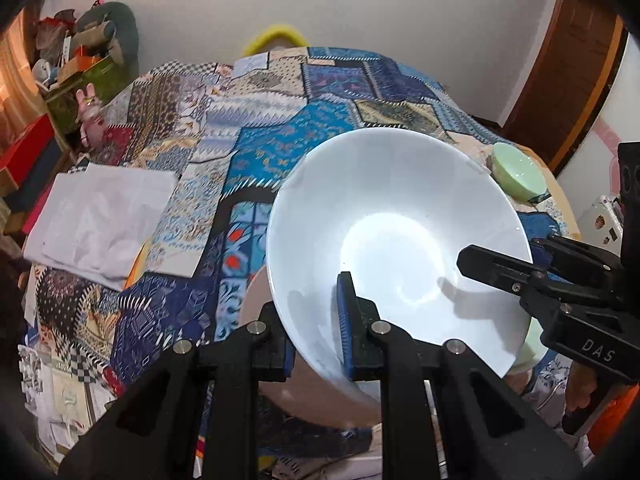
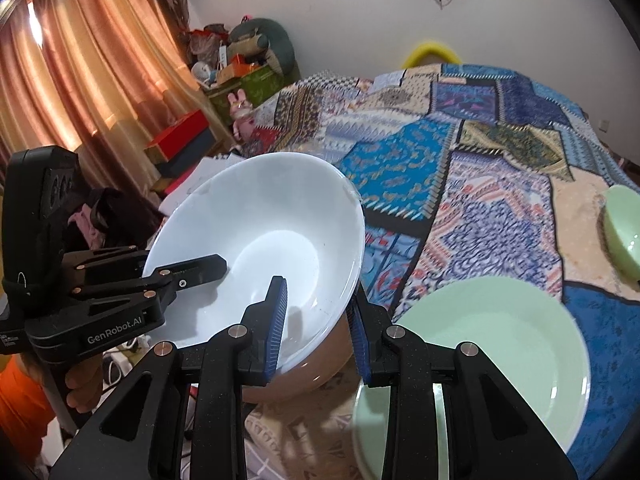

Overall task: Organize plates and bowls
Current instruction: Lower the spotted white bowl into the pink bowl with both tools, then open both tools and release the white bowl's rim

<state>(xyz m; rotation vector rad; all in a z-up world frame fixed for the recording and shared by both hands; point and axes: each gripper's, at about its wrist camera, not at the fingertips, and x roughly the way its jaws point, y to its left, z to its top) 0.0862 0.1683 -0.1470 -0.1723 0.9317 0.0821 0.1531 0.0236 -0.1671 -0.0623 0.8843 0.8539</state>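
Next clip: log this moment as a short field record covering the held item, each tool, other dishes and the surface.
held item: large white bowl, tilted, lifted off the cloth
left tool: shut on the bowl's near rim, one pad inside, one outside
right tool: shut on the opposite rim of the same bowl
other dishes: pale green plate lying under the right tool; small green bowl further back on the cloth
surface: blue patchwork cloth
also present: white folded paper on the cloth
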